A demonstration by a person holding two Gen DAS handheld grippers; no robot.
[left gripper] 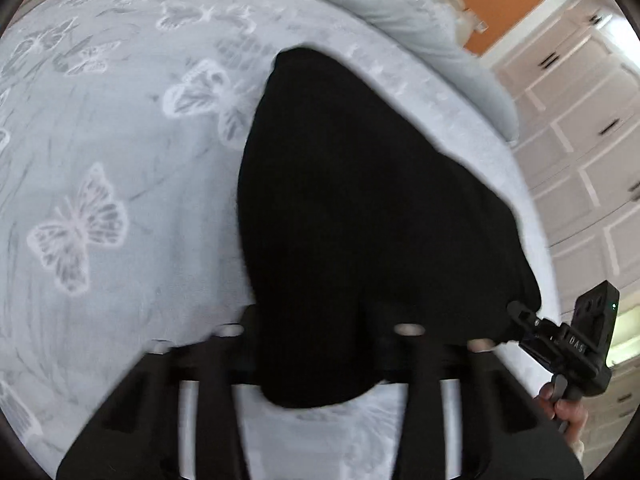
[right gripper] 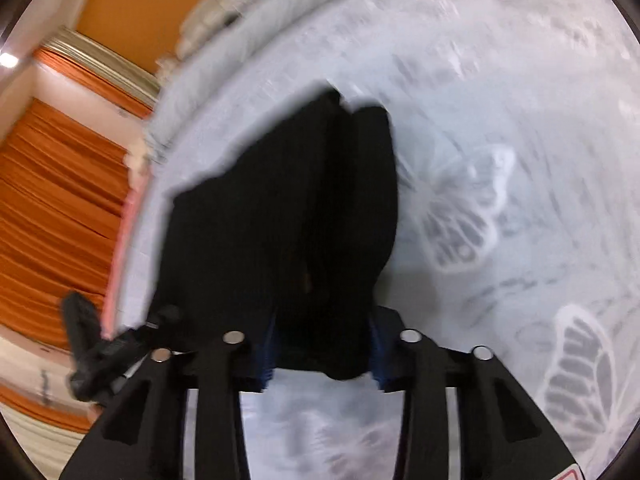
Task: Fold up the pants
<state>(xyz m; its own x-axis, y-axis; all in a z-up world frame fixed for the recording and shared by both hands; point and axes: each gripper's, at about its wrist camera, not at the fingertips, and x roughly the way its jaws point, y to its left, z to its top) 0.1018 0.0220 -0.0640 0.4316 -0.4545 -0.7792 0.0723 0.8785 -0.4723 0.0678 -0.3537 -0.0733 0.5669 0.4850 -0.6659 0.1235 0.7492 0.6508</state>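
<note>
Black pants lie bunched on a pale blue butterfly-print bedspread, near the bed's edge. In the left wrist view their near end fills the gap between my left gripper's fingers and hides the tips; the jaws are shut on the cloth. My right gripper pinches the pants' right corner, with a hand on its handle. In the right wrist view the pants run away from my right gripper, whose blue pads clamp the fabric. The left gripper grips the pants' left corner.
The bedspread stretches wide beyond the pants. A rolled pale duvet lies along the far side of the bed. White panelled wardrobe doors stand past the bed's edge, and orange curtains hang on the other side.
</note>
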